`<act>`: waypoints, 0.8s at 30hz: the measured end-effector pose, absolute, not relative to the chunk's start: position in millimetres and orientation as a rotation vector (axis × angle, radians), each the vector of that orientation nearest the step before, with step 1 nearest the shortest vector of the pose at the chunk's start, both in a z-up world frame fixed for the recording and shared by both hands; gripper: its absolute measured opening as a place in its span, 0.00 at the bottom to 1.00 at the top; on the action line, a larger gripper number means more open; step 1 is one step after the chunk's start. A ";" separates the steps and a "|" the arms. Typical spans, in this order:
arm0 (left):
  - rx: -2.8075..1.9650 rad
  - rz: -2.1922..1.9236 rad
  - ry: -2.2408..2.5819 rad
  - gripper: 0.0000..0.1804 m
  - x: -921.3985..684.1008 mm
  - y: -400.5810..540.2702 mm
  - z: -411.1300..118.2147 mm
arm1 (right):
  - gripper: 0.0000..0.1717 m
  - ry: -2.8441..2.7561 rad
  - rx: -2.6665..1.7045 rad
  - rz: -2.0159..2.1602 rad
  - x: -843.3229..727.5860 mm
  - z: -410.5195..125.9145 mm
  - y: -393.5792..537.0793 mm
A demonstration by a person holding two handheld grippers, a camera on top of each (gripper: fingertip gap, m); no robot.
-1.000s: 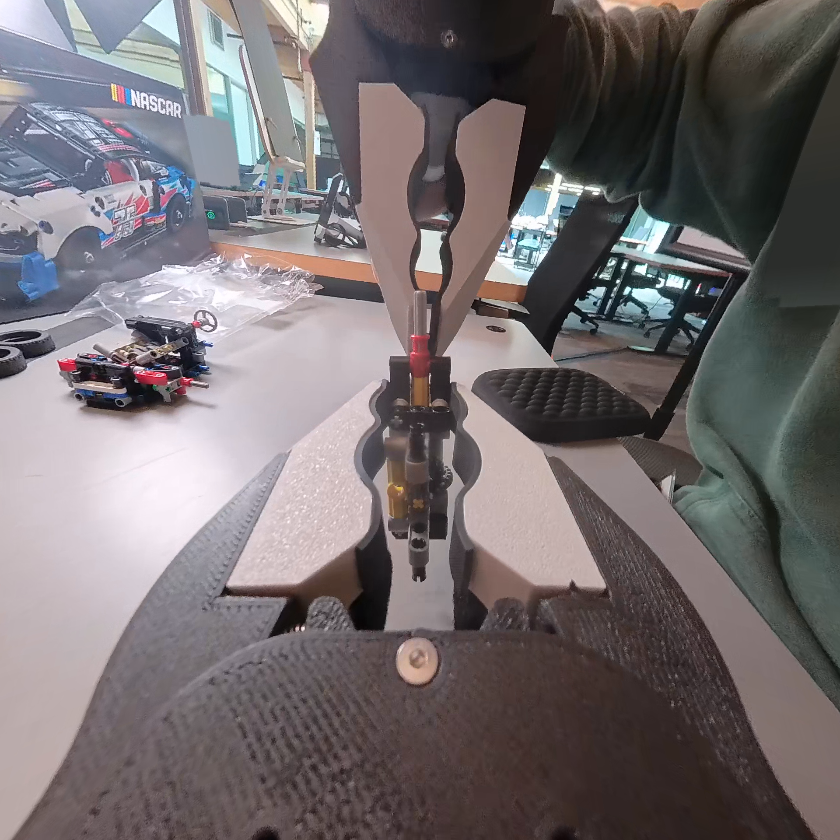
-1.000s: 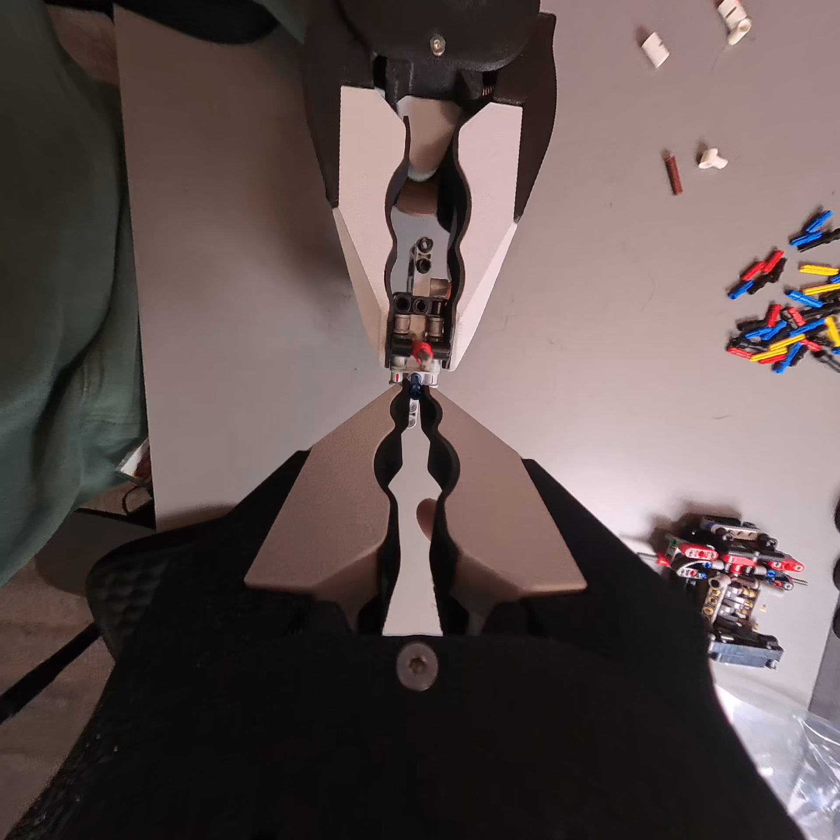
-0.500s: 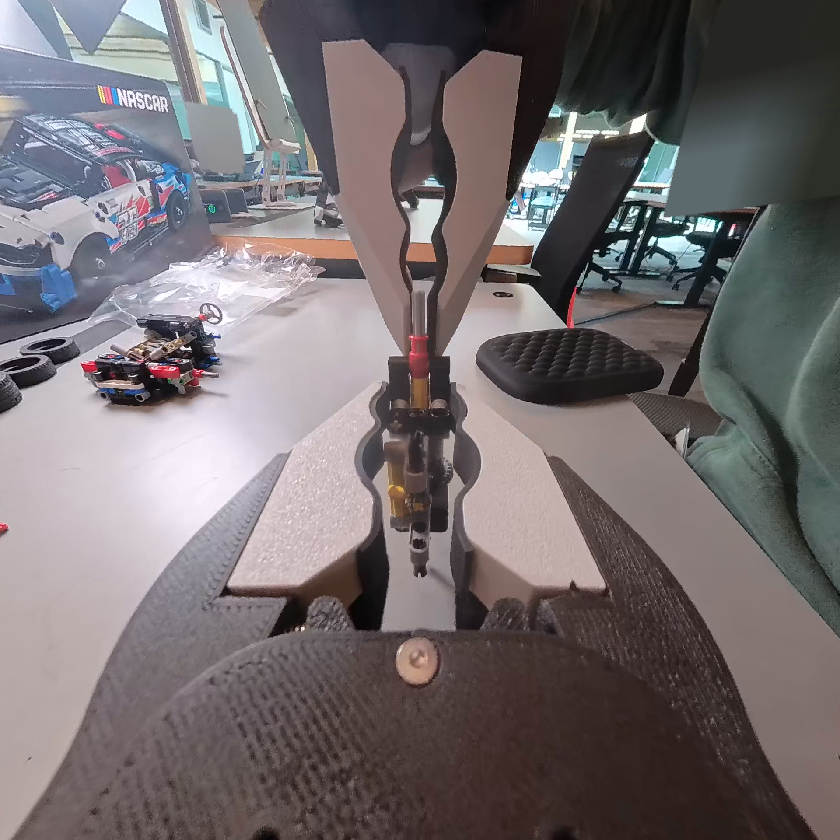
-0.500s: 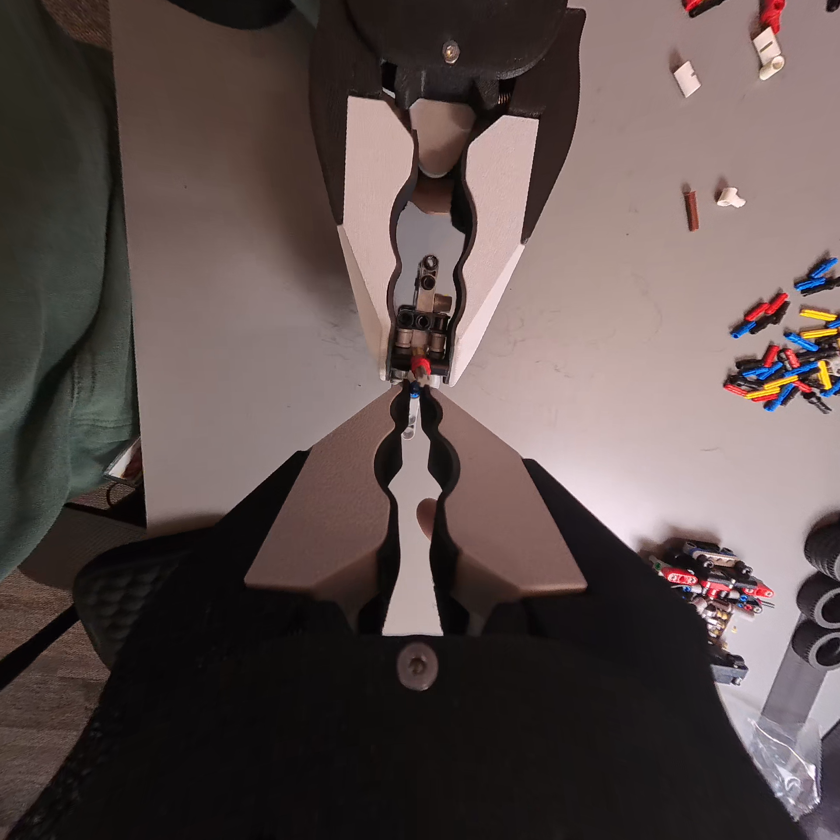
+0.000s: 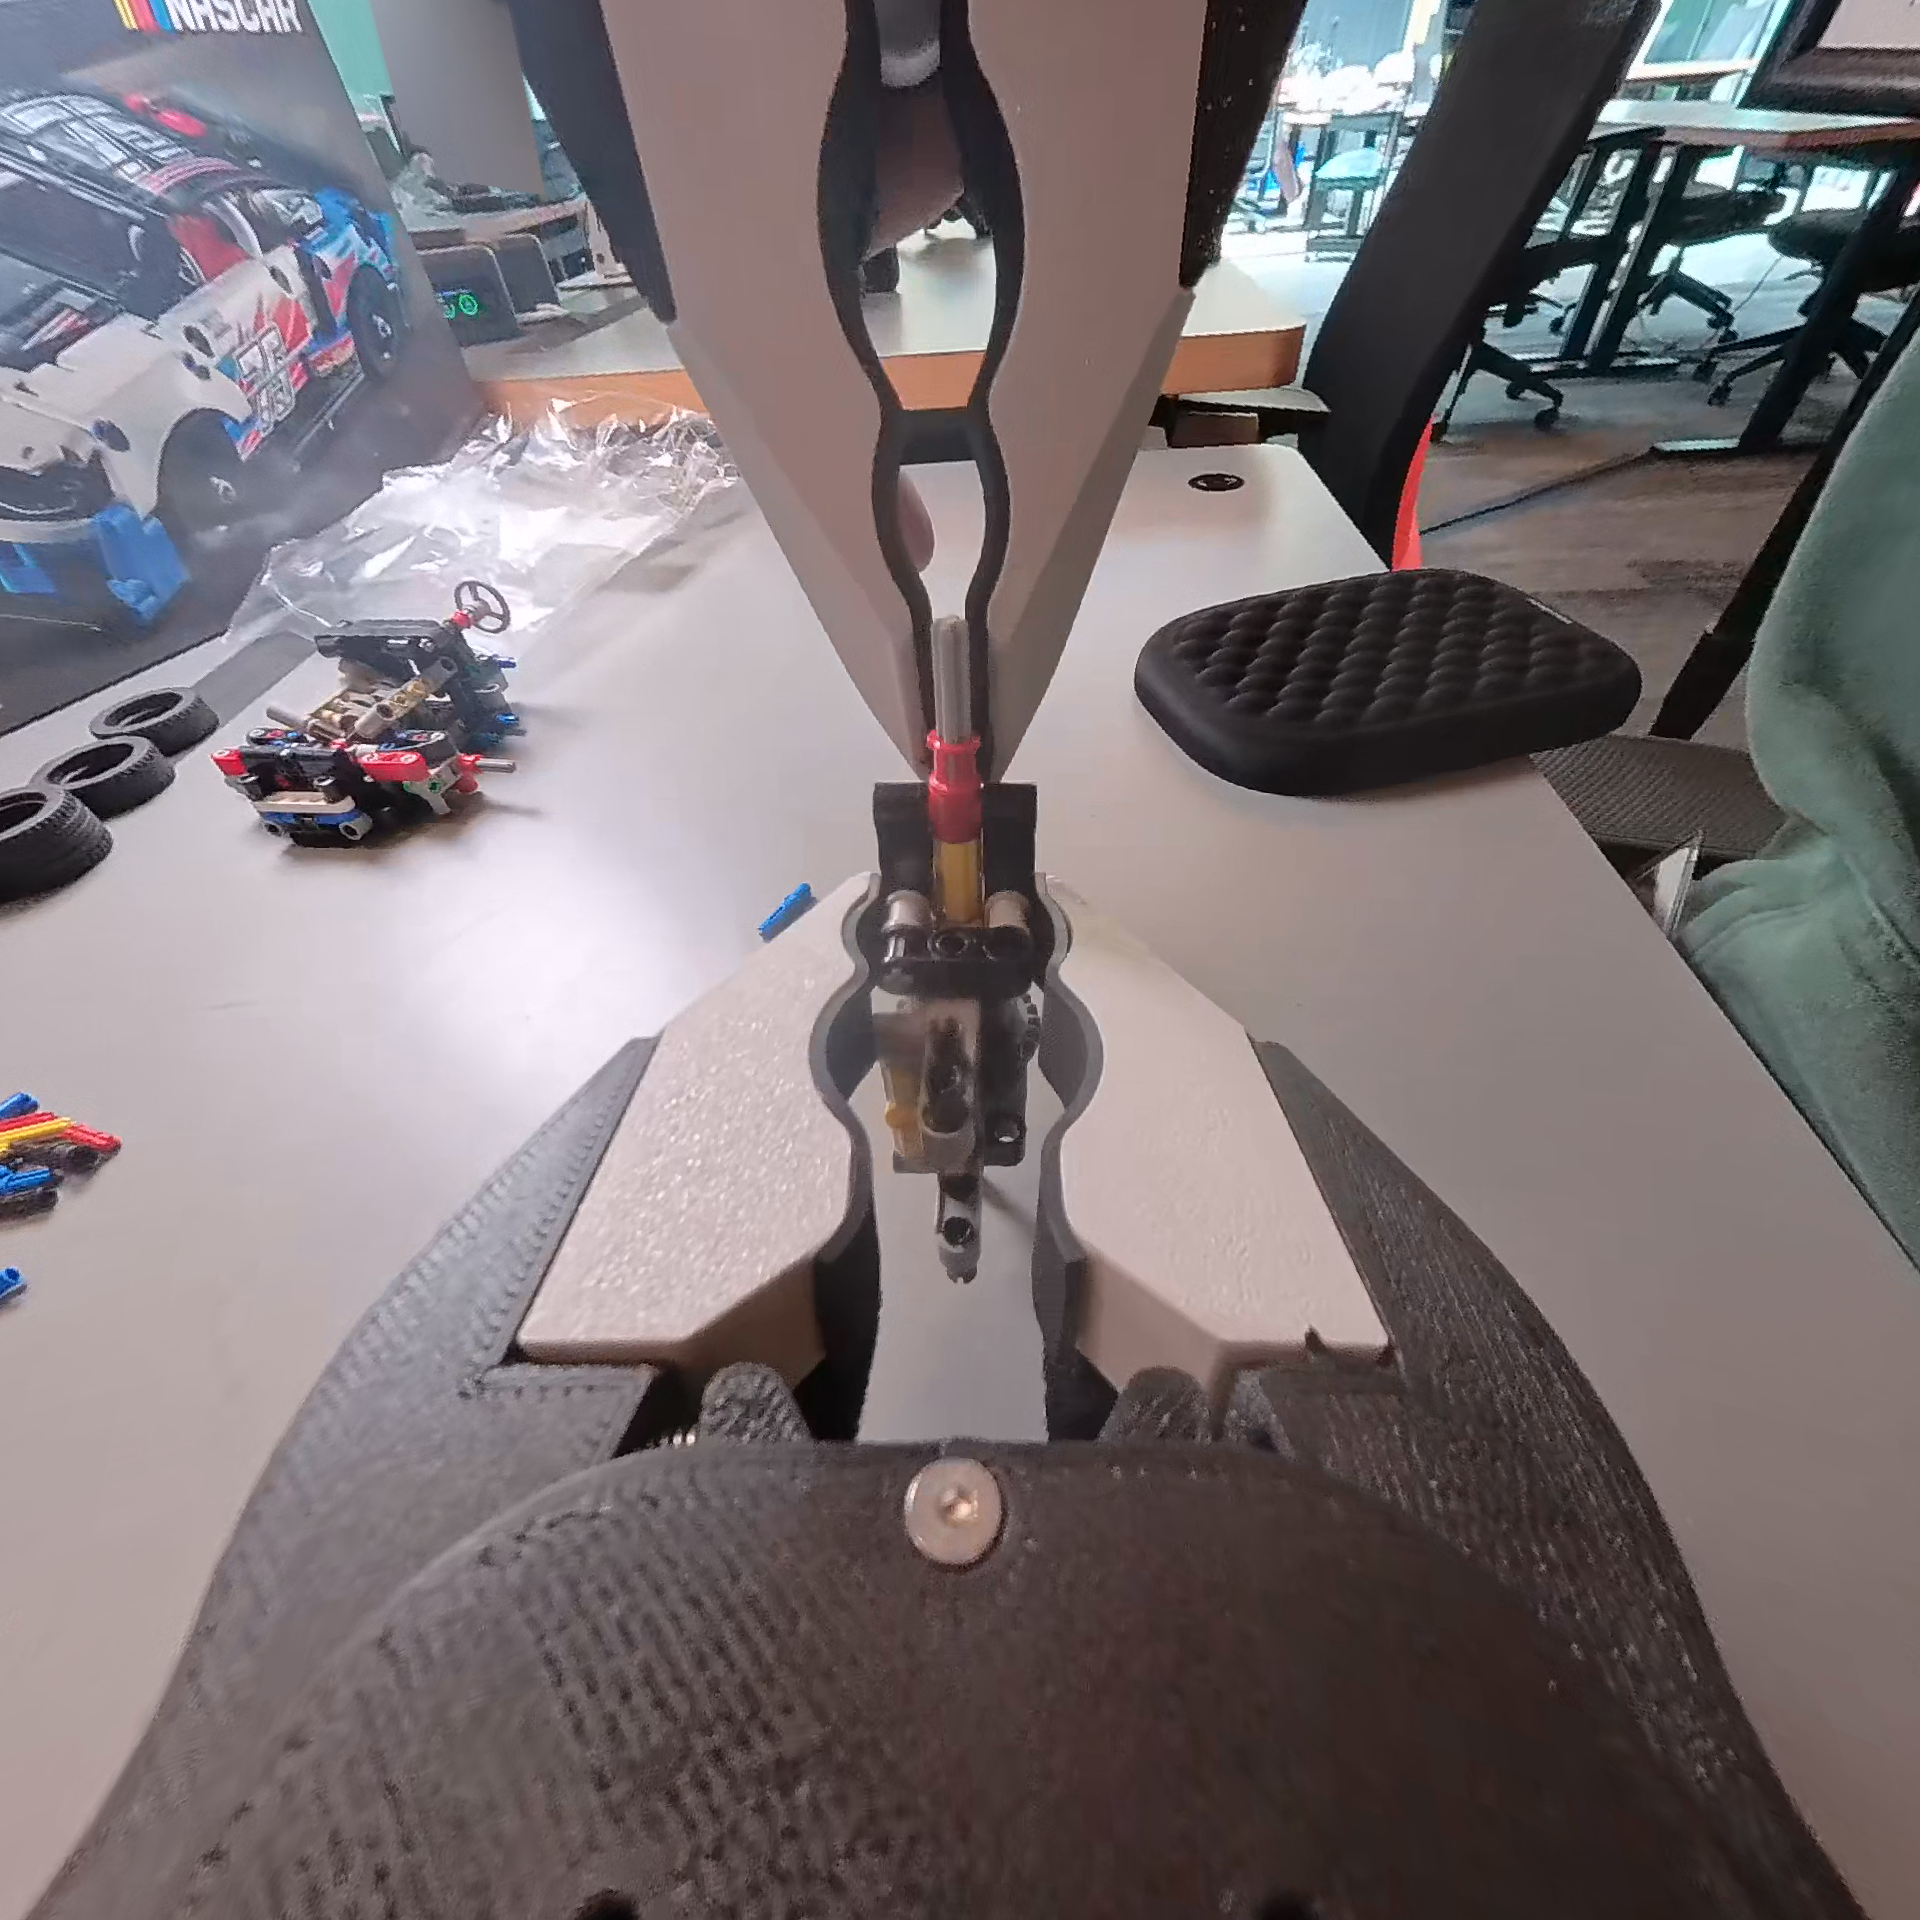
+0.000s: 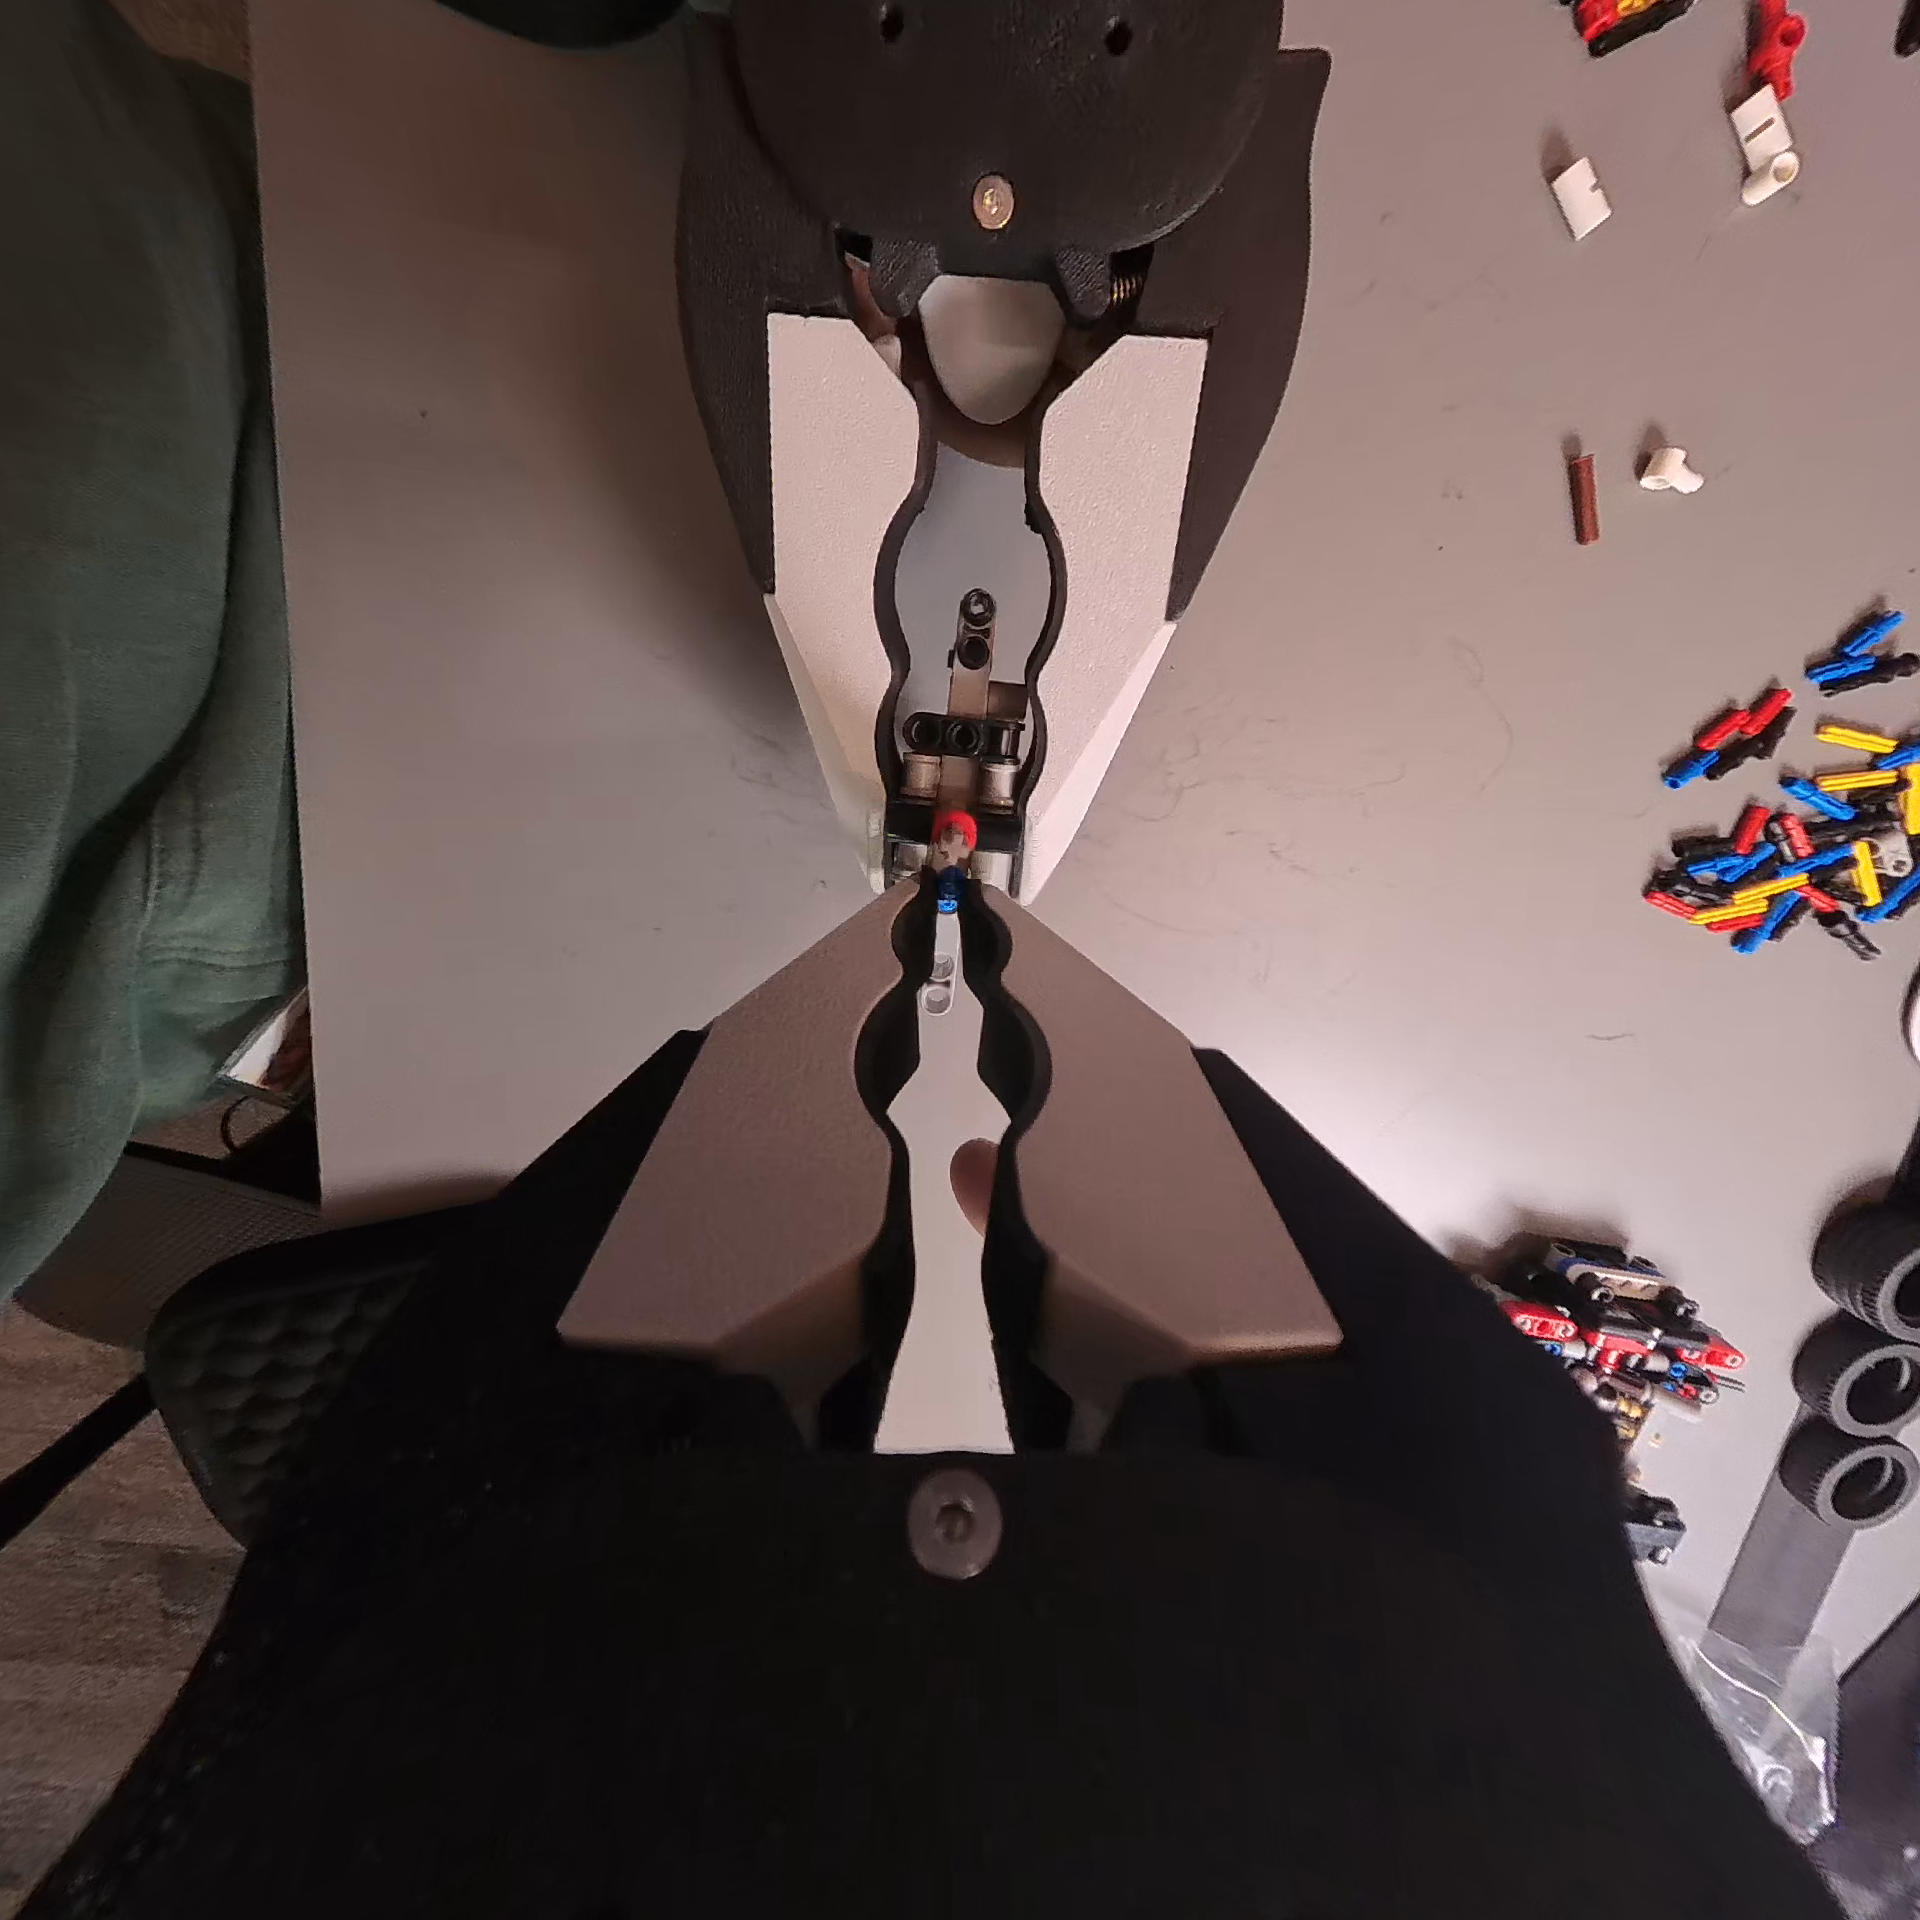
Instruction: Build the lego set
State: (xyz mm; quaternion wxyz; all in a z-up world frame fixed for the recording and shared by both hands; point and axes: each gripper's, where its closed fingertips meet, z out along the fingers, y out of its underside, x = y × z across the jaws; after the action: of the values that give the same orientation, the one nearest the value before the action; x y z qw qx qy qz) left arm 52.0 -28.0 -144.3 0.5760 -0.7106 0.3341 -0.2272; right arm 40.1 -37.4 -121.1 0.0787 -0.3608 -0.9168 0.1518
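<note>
My left tool [image 5: 956, 914] is clamped on a small black-and-grey brick assembly [image 5: 956, 1039] of studded plastic beams. Its long axis runs straight away from me along the fingers, above the grey surface [image 5: 312, 987]. A yellow, red-collared shaft with a grey axle [image 5: 951, 675] points forward out of it. My right tool [image 6: 948, 904] comes nose to nose with the left, pinching a thin light-grey beam [image 6: 940, 961] tipped by a blue pin, which meets the axle's end. Loose coloured pins [image 6: 1797, 842] lie scattered nearby.
</note>
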 end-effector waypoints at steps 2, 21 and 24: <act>-1.669 -0.529 0.792 0.14 53.1 -27.3 -144.7 | 0.01 -2.741 -1.092 0.458 41.8 -121.5 -36.4; -1.637 -0.557 0.728 0.14 47.9 -25.7 -143.8 | 0.02 -2.310 -1.302 1.067 35.5 -120.9 -32.1; -1.635 -0.562 0.731 0.14 49.5 -25.2 -143.8 | 0.01 -2.331 -1.216 0.994 38.0 -121.3 -32.0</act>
State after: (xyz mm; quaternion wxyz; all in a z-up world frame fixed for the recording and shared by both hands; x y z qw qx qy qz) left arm 49.5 -25.2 -143.8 0.5909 -0.7027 0.3143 -0.2415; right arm 38.0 -32.0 -121.3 0.1648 -0.4267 -0.8180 0.3489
